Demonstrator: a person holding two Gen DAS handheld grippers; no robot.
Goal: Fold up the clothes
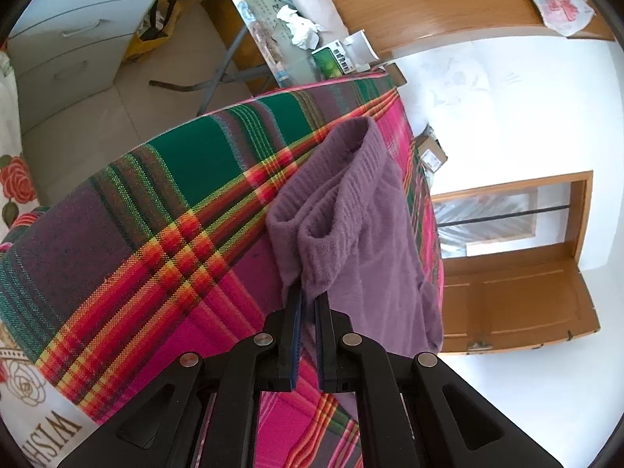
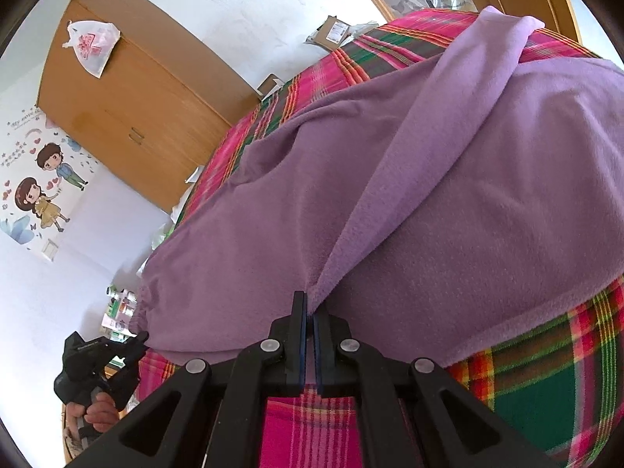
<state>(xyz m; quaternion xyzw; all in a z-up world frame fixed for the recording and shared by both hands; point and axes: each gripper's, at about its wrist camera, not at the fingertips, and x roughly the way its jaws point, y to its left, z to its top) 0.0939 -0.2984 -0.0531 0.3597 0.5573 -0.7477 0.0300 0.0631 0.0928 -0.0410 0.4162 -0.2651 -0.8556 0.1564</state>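
A purple fleece garment (image 2: 448,179) lies on the bed, over a plaid sheet (image 1: 163,195) of pink, green and red. Both grippers have a pinch of it.

The left gripper (image 1: 310,296) is clenched on the ribbed waistband end (image 1: 351,179), its two fingers nearly together with cloth bunched between them; from there the garment hangs and drapes toward the far edge of the bed. The right gripper (image 2: 310,308) is clamped on a raised ridge of fleece near the hem (image 2: 538,312), the fabric pulled up into a crease that runs away across the garment.

In the right wrist view the left gripper (image 2: 105,355) shows at the garment's other end, held in the person's hand (image 2: 97,413).

Beyond the bed stands a wooden wardrobe (image 2: 128,89) with a plastic bag (image 2: 91,45) on top, and cartoon stickers (image 2: 39,179) on the wall beside it. A cluttered table (image 1: 280,27) stands at the bed's far end, with white drawers (image 1: 74,31) across the floor from it.
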